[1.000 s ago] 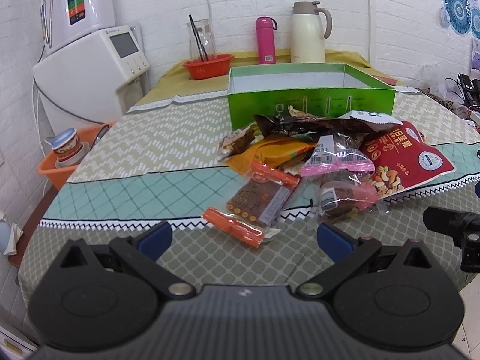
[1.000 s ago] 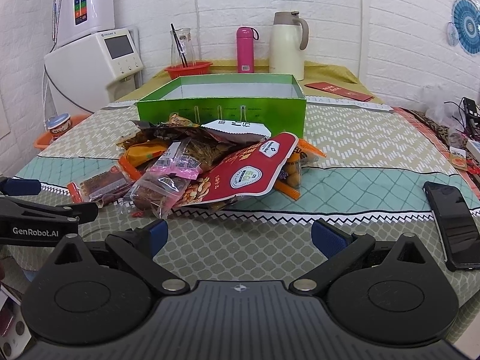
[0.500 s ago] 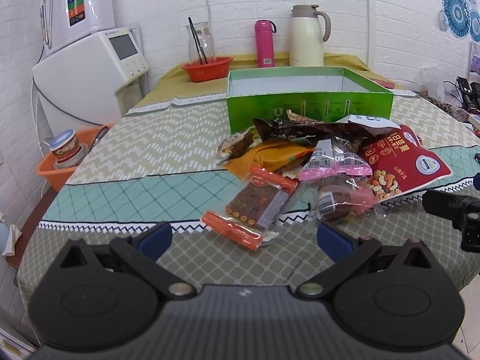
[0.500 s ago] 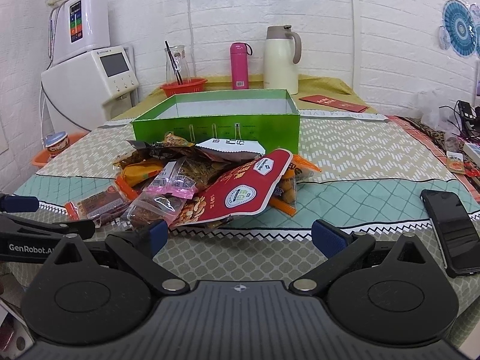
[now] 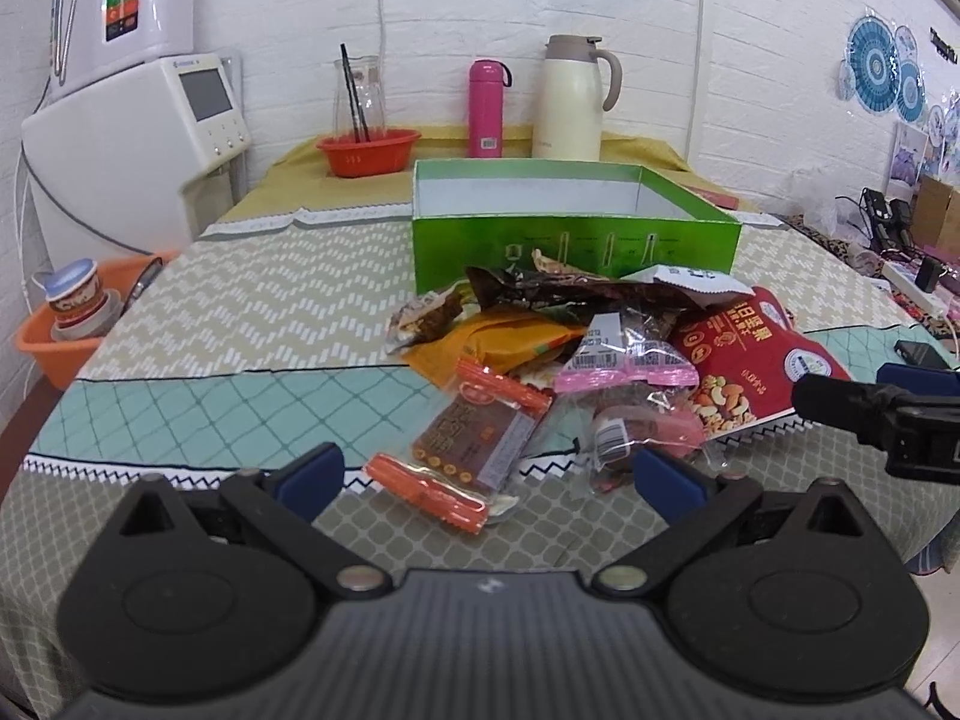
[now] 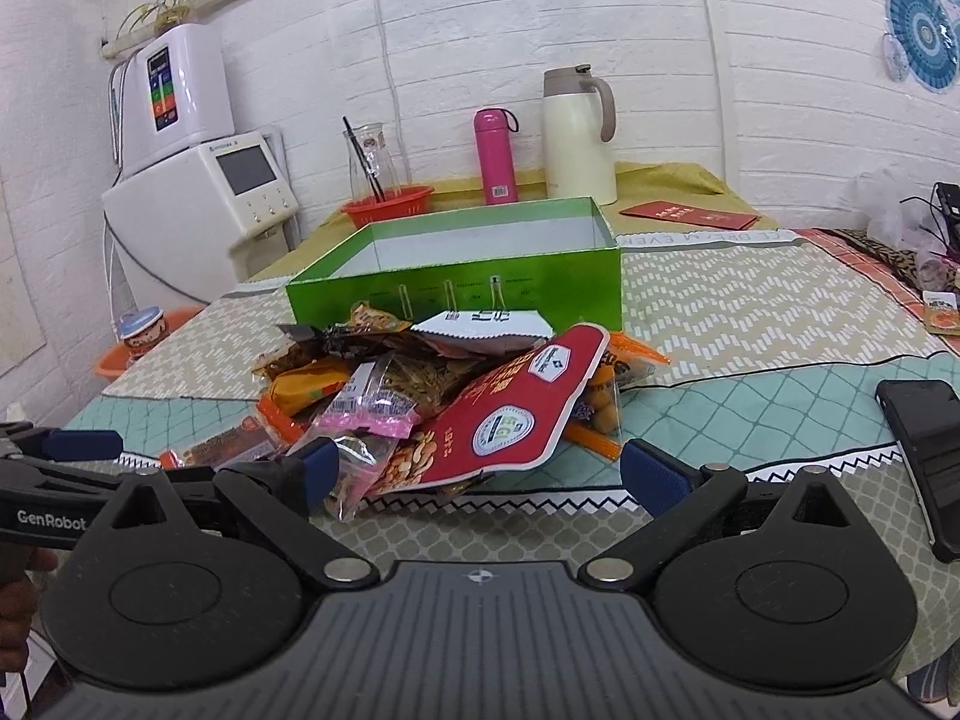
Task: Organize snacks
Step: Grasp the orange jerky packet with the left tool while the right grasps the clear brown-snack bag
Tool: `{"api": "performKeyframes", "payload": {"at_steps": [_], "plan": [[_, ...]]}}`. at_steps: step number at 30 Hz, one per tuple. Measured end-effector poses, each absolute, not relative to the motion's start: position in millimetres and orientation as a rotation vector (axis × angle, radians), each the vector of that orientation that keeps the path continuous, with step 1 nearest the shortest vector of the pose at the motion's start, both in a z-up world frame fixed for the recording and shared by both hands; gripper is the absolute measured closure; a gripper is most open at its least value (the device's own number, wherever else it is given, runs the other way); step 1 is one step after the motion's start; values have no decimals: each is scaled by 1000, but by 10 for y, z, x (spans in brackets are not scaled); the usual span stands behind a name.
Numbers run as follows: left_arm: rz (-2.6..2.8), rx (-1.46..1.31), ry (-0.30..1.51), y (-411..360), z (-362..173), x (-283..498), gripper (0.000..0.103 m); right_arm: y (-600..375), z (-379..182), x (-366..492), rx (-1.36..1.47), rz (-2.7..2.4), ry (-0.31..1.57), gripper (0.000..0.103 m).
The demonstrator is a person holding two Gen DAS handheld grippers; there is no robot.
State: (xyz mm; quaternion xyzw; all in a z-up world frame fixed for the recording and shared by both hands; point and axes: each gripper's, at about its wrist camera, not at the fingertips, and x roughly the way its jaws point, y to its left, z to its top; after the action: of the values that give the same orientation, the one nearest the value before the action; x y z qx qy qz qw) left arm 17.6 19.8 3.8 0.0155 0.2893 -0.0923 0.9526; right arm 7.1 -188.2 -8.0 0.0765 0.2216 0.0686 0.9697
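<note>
A heap of snack packets point(image 5: 576, 354) point(image 6: 432, 396) lies mid-table in front of an open green box point(image 5: 570, 240) point(image 6: 468, 294), whose inside looks bare. Nearest in the left wrist view is an orange-ended packet point(image 5: 474, 444); a red nut bag point(image 5: 750, 366) point(image 6: 510, 420) lies on the heap's right. My left gripper point(image 5: 486, 474) stands open just short of the orange-ended packet, holding nothing. My right gripper point(image 6: 474, 474) is open too, hovering before the red nut bag. Each gripper shows at the other view's edge.
A black phone point(image 6: 930, 450) lies on the table at the right. Behind the box stand a cream jug point(image 5: 573, 99), a pink flask point(image 5: 486, 108) and a red bowl point(image 5: 367, 151). A white dispenser point(image 5: 132, 150) and an orange basin point(image 5: 66, 330) sit left of the table.
Both grippers have tilted upward and drawn back a little, so the snack heap sits lower in both views. Both stay open; no packet has moved.
</note>
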Motion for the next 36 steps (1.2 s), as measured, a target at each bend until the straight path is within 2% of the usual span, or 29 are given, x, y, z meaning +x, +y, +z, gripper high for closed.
{"api": "performKeyframes", "payload": {"at_steps": [9, 10, 12, 15, 18, 23, 25, 26, 27, 28, 29, 32, 33, 35, 36], "plan": [[-306, 4, 626, 109, 27, 242, 1, -1825, -110, 359, 76, 113, 438, 0], [-316, 2, 627, 100, 33, 253, 1, -1825, -125, 371, 70, 107, 441, 6], [-324, 8, 622, 87, 51, 287, 1, -1832, -137, 346, 51, 92, 426, 9], [-316, 10, 613, 140, 82, 354, 1, -1810, -77, 197, 16, 77, 347, 8], [-293, -11, 631, 263, 65, 453, 1, -1747, 0, 68, -26, 97, 276, 0], [-285, -40, 698, 440, -32, 572, 5, -1535, -39, 134, -48, 322, 329, 0], [-288, -34, 707, 486, -64, 587, 9, -1439, -70, 192, -43, 384, 363, 1], [-292, -31, 714, 512, -78, 597, 18, -1401, -81, 216, -41, 417, 380, 2], [-304, -37, 726, 543, -94, 619, 39, -1347, -97, 222, -44, 454, 399, 4], [-309, -51, 746, 579, -115, 657, 46, -1304, -107, 239, -54, 479, 415, 4], [-318, -77, 763, 624, -137, 695, 49, -1248, -124, 244, -73, 494, 430, 4], [-348, -157, 787, 725, -146, 778, 47, -1113, -191, 264, -146, 487, 460, 4], [-344, -163, 777, 733, -135, 785, 33, -1087, -207, 271, -162, 474, 460, 4], [-334, -138, 744, 711, -106, 779, 16, -1075, -222, 291, -181, 453, 457, 3], [-344, -110, 727, 686, -87, 771, 15, -1073, -221, 313, -182, 449, 457, 2]]}}
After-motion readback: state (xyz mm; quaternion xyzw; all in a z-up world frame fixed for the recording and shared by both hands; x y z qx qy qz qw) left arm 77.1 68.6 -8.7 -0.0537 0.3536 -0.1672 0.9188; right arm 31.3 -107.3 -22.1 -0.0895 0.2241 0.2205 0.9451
